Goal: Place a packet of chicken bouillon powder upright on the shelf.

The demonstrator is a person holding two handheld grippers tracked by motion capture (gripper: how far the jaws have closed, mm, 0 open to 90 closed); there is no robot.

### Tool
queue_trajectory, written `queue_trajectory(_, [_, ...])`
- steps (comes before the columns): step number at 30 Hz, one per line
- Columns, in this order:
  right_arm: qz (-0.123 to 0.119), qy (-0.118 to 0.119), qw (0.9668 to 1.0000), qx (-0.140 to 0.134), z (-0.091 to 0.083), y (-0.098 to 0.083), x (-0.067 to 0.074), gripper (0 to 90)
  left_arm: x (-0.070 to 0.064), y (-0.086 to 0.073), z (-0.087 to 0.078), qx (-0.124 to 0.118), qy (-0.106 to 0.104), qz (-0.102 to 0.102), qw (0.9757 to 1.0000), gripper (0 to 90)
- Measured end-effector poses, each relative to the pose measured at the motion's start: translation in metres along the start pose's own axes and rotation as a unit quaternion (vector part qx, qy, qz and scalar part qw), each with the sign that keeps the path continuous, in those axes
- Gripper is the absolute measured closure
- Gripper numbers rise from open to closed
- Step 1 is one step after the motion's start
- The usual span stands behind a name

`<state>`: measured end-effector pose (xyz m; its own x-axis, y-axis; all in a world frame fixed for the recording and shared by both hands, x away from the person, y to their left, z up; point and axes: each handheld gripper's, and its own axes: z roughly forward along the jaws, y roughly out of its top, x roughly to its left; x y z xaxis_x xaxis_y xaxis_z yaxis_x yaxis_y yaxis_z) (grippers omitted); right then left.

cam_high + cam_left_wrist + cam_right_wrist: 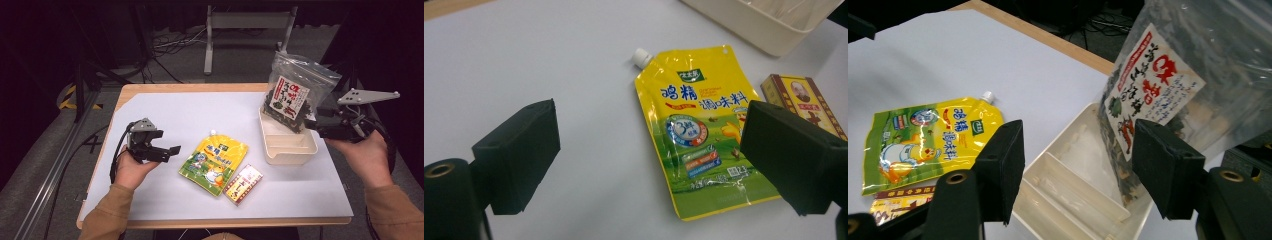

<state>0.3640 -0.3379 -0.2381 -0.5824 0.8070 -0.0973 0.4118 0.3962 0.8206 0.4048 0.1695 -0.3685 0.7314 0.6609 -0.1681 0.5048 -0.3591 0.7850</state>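
A clear zip bag of dark dried food with a red-and-white label [295, 90] stands tilted in the far compartment of a cream divided tray [292, 155] at the table's right. My right gripper [311, 125] is open just to the right of the bag's lower part. In the right gripper view the bag [1173, 75] rises behind the right jaw and the tray [1083, 120] lies between the jaws. My left gripper [169, 152] hovers open at the left, with nothing between its jaws. In the left gripper view its jaws [654, 150] point at a yellow-green spouted pouch [704, 130].
The pouch [215, 160] lies flat mid-table, with a small red-and-cream box [243, 184] at its near right corner. The white sheet [190, 110] covers a wooden tabletop. Behind the table are a metal stand [245, 25] and floor cables.
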Motion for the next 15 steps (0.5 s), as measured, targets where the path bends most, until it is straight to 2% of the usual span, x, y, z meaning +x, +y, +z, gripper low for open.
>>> queue_trajectory(8, [-0.009,0.023,0.9997,0.002,0.01,-0.003,0.015,37.5,-0.003,-0.004,0.017,0.027,-0.019,-0.013,0.9994,11.0])
queue_trajectory(11, [-0.011,0.03,0.9995,0.002,0.013,-0.004,0.018,37.4,-0.005,-0.005,0.022,0.033,-0.018,-0.015,0.9992,13.9])
queue_trajectory(13, [-0.012,0.036,0.9993,-0.001,0.016,-0.005,0.021,37.3,-0.005,-0.006,0.026,0.035,-0.024,-0.02,0.9989,14.1])
queue_trajectory(14, [-0.013,0.039,0.9992,0.0,0.017,-0.005,0.022,37.2,-0.005,-0.007,0.027,0.037,-0.028,-0.031,0.9984,14.2])
queue_trajectory(15, [-0.013,0.041,0.9991,-0.001,0.019,-0.006,0.024,37.1,-0.005,-0.007,0.029,0.039,-0.029,-0.029,0.9984,14.6])
